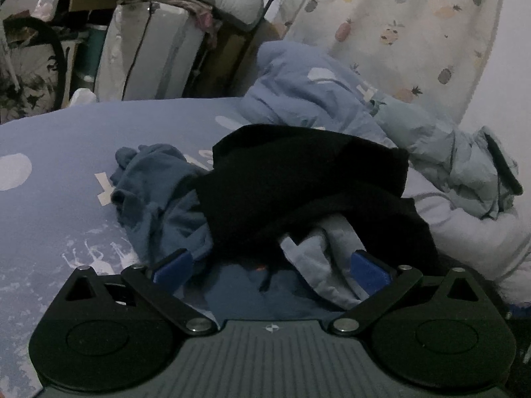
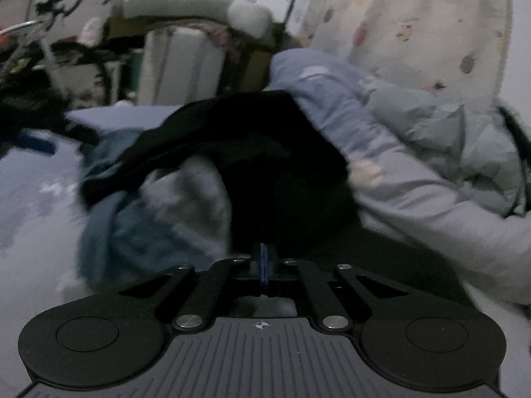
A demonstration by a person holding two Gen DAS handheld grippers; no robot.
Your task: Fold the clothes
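Observation:
A pile of clothes lies on a blue bed sheet (image 1: 49, 215). A black garment (image 1: 298, 179) is draped over a dull blue garment (image 1: 156, 192) and a pale blue one (image 1: 332, 242). My left gripper (image 1: 270, 265) stands open at the near edge of the pile, its blue pads (image 1: 172, 265) wide apart over blue cloth and pressing on nothing. In the blurred right wrist view my right gripper (image 2: 264, 255) is shut, with its pads together at the lower edge of the black garment (image 2: 249, 139). The black cloth creases up from its tips. The pale blue garment (image 2: 189, 192) bunches to the left.
A crumpled blue duvet (image 1: 298, 89) and a pale green padded jacket (image 1: 448, 152) lie behind and to the right of the pile. A pineapple-print curtain (image 1: 415, 26) hangs behind them. Boxes and clutter (image 1: 149, 49) stand past the bed's far edge. White bedding (image 1: 464, 232) lies at the right.

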